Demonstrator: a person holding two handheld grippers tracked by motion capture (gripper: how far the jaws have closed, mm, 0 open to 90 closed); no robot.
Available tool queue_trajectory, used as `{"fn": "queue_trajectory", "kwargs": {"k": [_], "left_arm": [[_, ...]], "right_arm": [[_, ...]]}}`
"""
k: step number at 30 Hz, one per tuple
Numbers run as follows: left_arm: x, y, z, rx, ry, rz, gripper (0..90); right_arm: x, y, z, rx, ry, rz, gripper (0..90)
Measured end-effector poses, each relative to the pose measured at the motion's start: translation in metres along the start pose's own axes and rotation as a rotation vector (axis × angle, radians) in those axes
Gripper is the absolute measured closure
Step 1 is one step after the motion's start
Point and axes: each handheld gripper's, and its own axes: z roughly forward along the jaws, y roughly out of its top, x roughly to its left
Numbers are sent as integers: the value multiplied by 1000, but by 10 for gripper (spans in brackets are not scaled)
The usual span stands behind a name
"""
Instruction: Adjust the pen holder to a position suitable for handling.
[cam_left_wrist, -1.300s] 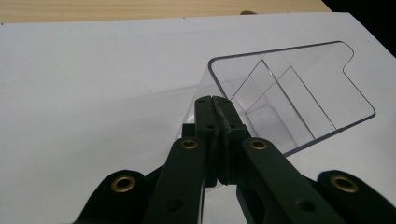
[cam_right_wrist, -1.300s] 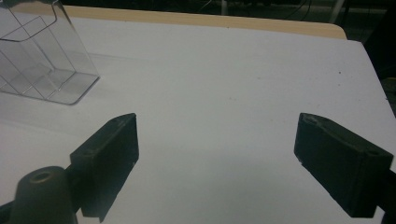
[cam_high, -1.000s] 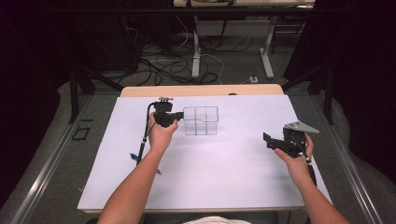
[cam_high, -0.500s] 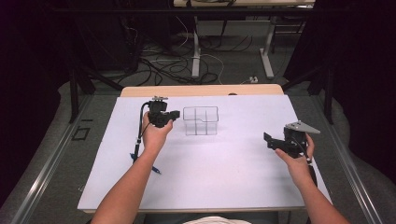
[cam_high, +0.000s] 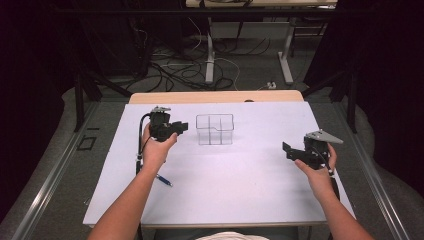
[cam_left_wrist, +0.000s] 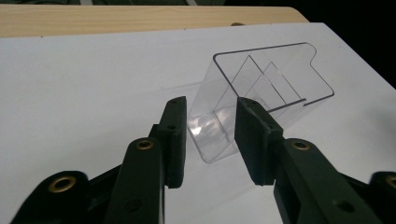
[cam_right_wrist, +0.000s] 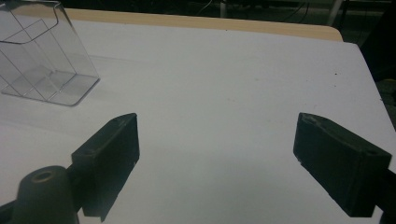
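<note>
The clear box (cam_high: 215, 129) is being left standing at the upper centre of the high view, on the white table (cam_high: 225, 190). The left gripper (cam_high: 181, 127) has just been opening, nothing clamped (box just beyond its 2 jaws). The right gripper (cam_high: 289, 150) is being held wide open, empty. A regrasp or withdrawal is probably being prepared.

blue pen (cam_high: 163, 180) | on white table (cam_high: 240, 195), near left edge | 1 item
</note>
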Motion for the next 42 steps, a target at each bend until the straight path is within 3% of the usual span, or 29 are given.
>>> {"fn": "queue_trajectory", "kwargs": {"k": [7,15,22,30,36,39,42], "left_arm": [[2,-8,-14,-58,8,-3,505],[6,-17,-32,-122,32,34,370],[12,-32,-47,-167,106,65,320],[21,-48,-58,-156,81,29,306],[27,-56,-63,-152,118,43,154],[32,-59,-66,-133,130,35,148],[38,-59,-68,-127,132,25,68]], "right_arm": [[1,0,0,4,-1,-11,139],[2,0,0,1,10,-9,139],[5,0,-1,0,20,-10,139],[8,0,-2,-2,22,-24,139],[13,0,-1,20,36,-46,139],[16,0,-1,20,39,-48,139],[20,1,-1,24,67,-42,139]]}}
